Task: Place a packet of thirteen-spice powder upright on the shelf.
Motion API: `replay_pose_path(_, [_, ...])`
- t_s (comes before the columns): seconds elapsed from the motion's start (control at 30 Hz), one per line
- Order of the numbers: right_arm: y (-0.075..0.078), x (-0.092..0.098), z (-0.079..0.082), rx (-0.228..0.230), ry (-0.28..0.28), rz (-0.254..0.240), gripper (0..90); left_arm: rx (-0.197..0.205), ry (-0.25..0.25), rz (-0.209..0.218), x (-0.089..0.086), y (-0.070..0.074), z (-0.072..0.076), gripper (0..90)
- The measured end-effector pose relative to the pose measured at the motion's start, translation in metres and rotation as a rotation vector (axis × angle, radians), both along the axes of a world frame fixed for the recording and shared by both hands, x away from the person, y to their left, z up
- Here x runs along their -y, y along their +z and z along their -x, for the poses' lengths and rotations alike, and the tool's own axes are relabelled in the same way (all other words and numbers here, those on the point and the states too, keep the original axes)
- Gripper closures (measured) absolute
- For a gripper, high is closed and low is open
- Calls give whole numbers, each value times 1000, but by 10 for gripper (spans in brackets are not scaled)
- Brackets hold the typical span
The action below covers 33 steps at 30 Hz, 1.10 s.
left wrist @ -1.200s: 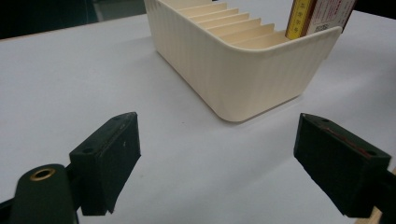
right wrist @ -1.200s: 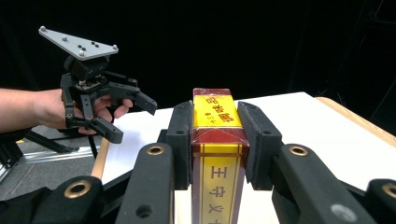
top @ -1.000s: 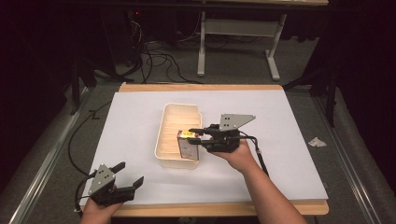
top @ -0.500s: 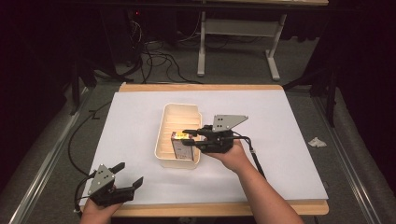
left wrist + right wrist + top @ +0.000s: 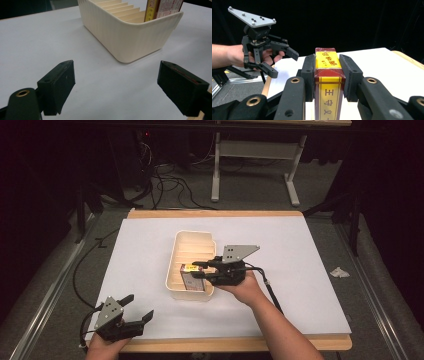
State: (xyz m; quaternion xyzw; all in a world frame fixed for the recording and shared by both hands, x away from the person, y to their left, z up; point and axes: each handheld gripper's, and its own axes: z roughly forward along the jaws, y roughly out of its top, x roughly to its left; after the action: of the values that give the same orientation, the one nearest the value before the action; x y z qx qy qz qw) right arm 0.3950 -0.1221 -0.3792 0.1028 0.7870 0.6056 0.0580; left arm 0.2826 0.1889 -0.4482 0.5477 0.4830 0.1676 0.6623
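While the right claw (image 5: 199, 268) stays out over the near end of the bin (image 5: 176, 254), its jaws are clamped flat on the two wide faces of a red and yellow box (image 5: 327, 82), which stands upright between them with its lower end down inside the bin, close to the near wall. To my eye the step is setting that box in place. Doing it well means keeping the box vertical, lowering it until it rests on the ribbed floor, and only then letting the jaws part, so it does not tip. Just below the claw sits the bin's rim, so the jaws have little slack on that side. Beyond the claw's tips the bin lies open and bare, with room to slide the box along. Well off to the side, near the tabletop (image 5: 300, 270) edge, the left claw (image 5: 137, 307) rests with its jaws wide apart and nothing between them, facing the bin's outer wall across bare white surface.
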Motion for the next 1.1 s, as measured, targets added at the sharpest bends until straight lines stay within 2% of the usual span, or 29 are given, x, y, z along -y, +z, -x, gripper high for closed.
replay_pose_path(1.1, [-25,-7,-2,-23,-17,78,687,-9,-18,-27,3,-3,0,153])
